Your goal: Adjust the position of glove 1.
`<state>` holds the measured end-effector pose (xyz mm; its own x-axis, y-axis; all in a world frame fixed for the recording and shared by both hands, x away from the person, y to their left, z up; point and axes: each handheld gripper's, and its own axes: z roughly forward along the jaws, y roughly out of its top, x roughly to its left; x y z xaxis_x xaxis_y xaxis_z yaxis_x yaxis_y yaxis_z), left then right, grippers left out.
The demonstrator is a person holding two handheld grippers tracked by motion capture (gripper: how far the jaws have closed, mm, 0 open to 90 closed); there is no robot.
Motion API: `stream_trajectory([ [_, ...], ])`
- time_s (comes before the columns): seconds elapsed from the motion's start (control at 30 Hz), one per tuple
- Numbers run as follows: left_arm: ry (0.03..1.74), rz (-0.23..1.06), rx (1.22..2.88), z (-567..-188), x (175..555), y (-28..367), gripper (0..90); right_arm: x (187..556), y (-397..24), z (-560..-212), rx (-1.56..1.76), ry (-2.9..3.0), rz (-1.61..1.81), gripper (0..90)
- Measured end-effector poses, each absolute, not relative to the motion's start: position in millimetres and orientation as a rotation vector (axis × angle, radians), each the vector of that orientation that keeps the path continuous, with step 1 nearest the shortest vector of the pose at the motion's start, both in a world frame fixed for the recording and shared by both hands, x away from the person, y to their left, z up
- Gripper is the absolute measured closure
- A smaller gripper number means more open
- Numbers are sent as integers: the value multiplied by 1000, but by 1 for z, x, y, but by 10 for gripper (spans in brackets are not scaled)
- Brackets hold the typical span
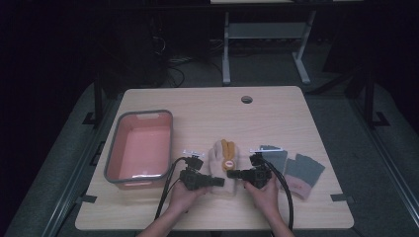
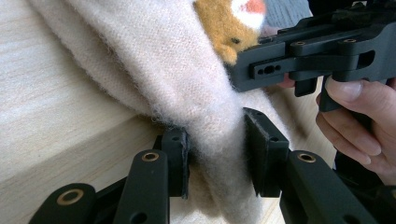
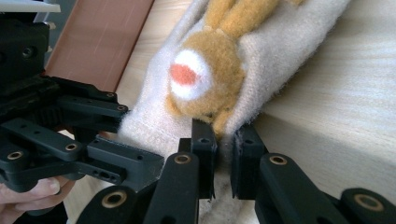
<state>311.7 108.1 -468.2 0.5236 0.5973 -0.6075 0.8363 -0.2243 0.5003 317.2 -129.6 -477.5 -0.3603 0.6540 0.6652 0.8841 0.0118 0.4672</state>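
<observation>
High view: you have the cream glove (image 1: pixel 223 165) with its orange animal patch (image 1: pixel 229 163) lying flat at the table's (image 1: pixel 207 106) near edge, between the pink bin (image 1: pixel 140 148) and the grey gloves (image 1: pixel 291 168), with your left gripper (image 1: pixel 216 181) and right gripper (image 1: pixel 232 174) meeting at its cuff end. Left gripper view: jaws clamped on a thick fold of cream knit. Right gripper view: jaws nipped tight on a thin edge below the patch; grasp done by my reading, lifting and placing outstanding.
</observation>
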Motion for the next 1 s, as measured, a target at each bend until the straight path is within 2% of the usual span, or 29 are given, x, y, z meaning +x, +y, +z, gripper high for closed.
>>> stream_trajectory([
  [1.0, 1092, -379, 1919, -449, 311, 110, 650, 309, -140, -455, -1544, -1995, -1369, 826],
])
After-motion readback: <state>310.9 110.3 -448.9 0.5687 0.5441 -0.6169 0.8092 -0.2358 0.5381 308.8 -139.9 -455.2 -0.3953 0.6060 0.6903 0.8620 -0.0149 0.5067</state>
